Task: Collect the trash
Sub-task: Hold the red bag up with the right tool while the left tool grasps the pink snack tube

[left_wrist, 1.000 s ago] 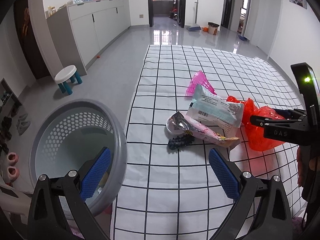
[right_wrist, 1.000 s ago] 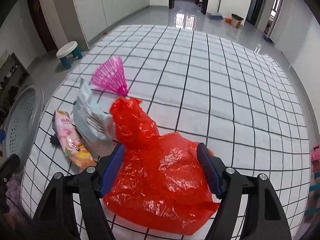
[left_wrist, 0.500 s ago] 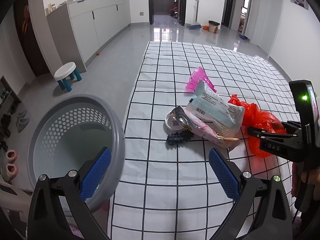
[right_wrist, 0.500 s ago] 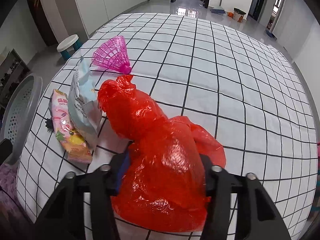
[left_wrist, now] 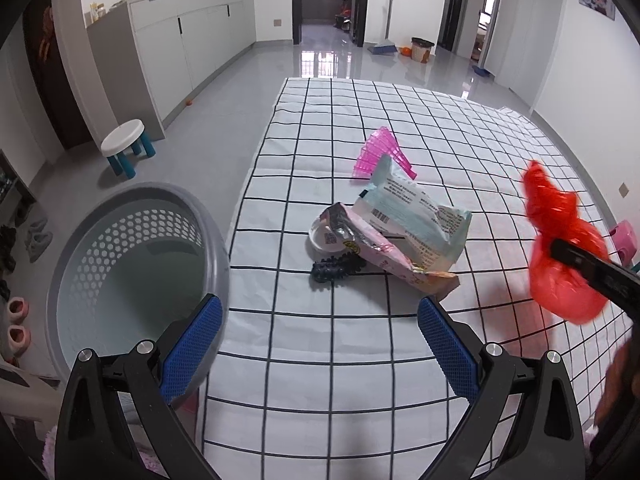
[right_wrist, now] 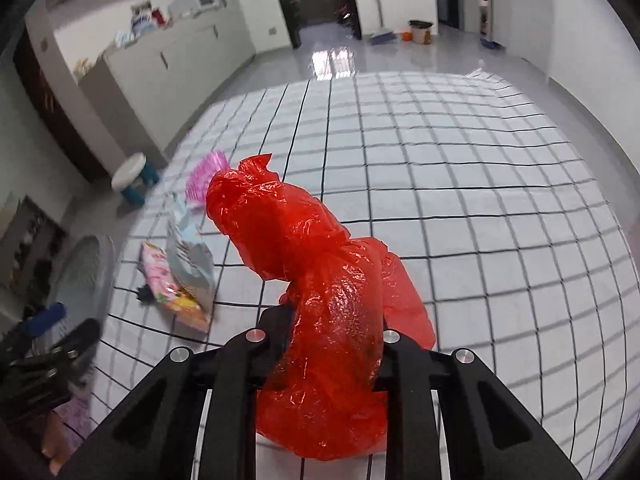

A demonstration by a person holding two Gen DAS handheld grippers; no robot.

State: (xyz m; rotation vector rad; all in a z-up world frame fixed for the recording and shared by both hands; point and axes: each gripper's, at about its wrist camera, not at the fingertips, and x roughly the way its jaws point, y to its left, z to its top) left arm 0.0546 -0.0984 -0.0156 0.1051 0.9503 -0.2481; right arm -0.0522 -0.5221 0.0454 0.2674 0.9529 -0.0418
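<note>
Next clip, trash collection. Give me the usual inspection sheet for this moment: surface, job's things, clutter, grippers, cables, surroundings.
Surface: white checked cloth spread on a grey floor.
Job's things: red plastic bag held off the cloth; pale blue wrapper, pink snack packet, pink plastic piece, small white dish and a black knobbly item lie on the cloth; grey perforated basket at the cloth's left edge.
Clutter: nothing seen beyond the trash.
Grippers: right gripper closing, fingers squeezing the red plastic bag; left gripper open, nothing between its fingers.
Cables: nothing seen.
Surroundings: white stool, cabinets, shoes by the left wall, broom and bin near the far doorway.
</note>
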